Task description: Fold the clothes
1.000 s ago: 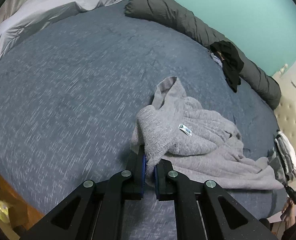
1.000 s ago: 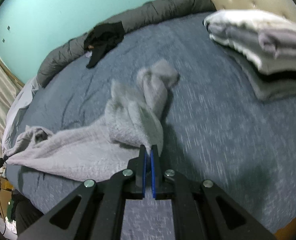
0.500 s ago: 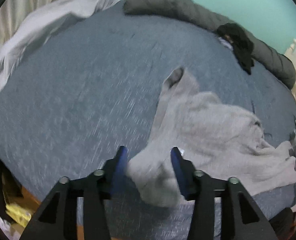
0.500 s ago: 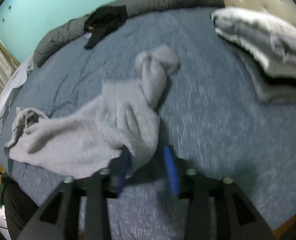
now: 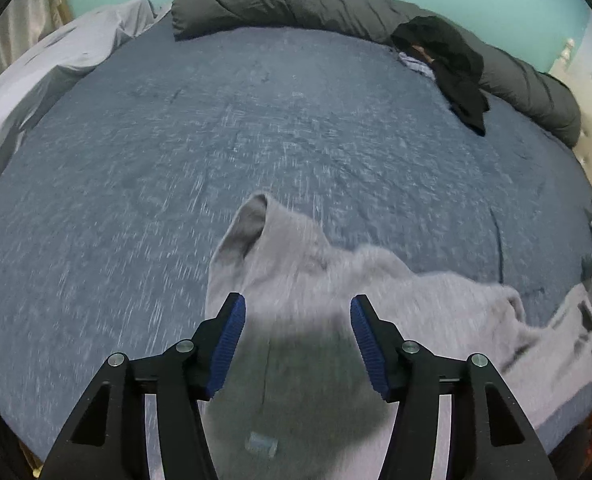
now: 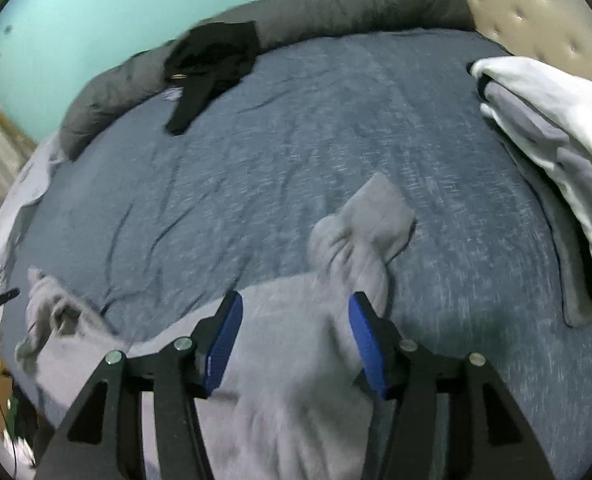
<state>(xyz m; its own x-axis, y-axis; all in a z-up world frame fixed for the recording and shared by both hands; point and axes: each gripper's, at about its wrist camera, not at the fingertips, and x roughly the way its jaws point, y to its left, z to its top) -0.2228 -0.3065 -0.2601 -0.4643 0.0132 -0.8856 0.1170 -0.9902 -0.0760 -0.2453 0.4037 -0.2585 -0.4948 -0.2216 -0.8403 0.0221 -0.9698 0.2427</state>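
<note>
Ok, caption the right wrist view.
Right tongs opening above the grey sweater spread on the blue bed.

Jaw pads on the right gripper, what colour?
Blue, ribbed pads, clearest in the right wrist view.

Dim, motion-blurred fisheye views; light perhaps from overhead.

Motion blur smeared the fuzzy light-grey fleece garment (image 5: 336, 280) and the speckled blue bedcover (image 5: 176, 160), so their weave was unreadable. A small pale label (image 5: 262, 442) on the fleece was too blurred to read. The garment's near edge ran off the bottom of both wrist views. In the right wrist view, the folded stack of white and grey clothes (image 6: 556, 140) was cut off by the right edge. A crumpled black garment (image 6: 212, 64) was too blurred to identify.
</note>
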